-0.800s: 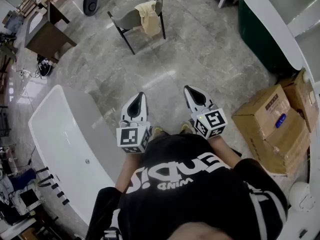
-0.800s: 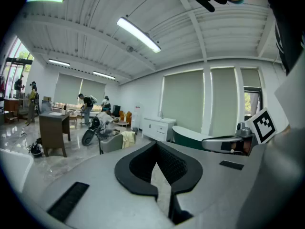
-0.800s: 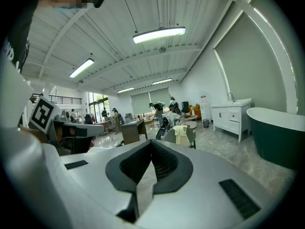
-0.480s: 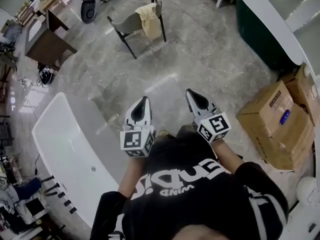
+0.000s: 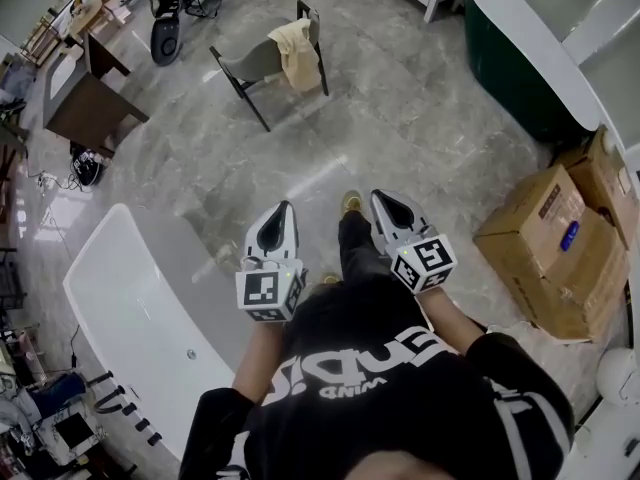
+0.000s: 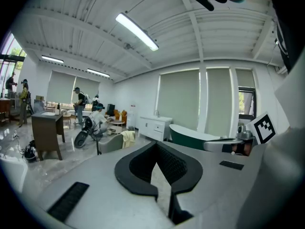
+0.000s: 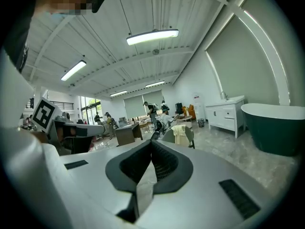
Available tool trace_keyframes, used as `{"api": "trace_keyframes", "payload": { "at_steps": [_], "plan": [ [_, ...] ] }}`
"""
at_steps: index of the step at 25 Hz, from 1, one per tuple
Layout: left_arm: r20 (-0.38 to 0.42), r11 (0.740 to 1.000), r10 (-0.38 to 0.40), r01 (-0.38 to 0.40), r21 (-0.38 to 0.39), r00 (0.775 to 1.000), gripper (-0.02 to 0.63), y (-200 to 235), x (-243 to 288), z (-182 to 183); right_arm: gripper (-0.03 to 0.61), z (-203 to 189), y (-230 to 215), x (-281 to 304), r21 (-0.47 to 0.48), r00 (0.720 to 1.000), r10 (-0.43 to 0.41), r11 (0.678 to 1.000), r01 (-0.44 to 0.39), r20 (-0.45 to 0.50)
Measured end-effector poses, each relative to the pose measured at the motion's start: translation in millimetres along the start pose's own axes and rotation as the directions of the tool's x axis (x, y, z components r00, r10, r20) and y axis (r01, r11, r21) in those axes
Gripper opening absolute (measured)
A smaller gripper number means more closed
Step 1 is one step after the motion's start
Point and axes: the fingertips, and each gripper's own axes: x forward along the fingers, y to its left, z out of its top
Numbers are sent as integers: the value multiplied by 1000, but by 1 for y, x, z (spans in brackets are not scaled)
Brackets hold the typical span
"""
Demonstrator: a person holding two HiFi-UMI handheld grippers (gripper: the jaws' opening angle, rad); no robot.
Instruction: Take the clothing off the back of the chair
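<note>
The left gripper (image 5: pixel 283 209) and right gripper (image 5: pixel 379 197) are clenched empty; distant clothing (image 5: pixel 297 52) seemingly hides the chair (image 5: pixel 252 61) back.

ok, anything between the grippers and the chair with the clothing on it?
No. The head view shows only bare marble floor between the left gripper, the right gripper and the chair with the yellow clothing on its back.

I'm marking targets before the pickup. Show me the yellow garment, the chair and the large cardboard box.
yellow garment (image 5: pixel 298 56), head view, middle of the draped cloth.
chair (image 5: pixel 252 60), head view, its grey upholstery.
large cardboard box (image 5: pixel 525 218), head view, its top face.
</note>
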Motion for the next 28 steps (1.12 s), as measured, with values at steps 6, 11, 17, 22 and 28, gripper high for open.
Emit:
{"api": "trace_keyframes", "payload": {
  "at_steps": [6, 11, 17, 22, 28],
  "plan": [
    [9, 1000, -3, 3, 14, 1000, 15, 27, 29, 6, 14, 6, -6, 43, -3, 1000, 5, 1000, -5, 11],
    [8, 1000, -3, 2, 27, 1000, 15, 51, 66, 15, 14, 19, -27, 82, -3, 1000, 0, 1000, 0, 18],
    [12, 1000, -4, 4, 31, 1000, 15, 74, 117, 38, 14, 42, -56, 131, -5, 1000, 2, 1000, -1, 15],
    [0, 1000, 5, -5, 20, 1000, 15, 90, 162, 58, 14, 64, -81, 171, 1, 1000, 16, 1000, -16, 2],
    [-2, 999, 30, -30, 20, 1000, 15, 110, 221, 82, 14, 91, -126, 220, 4, 1000, 26, 1000, -26, 8]
  ]
}}
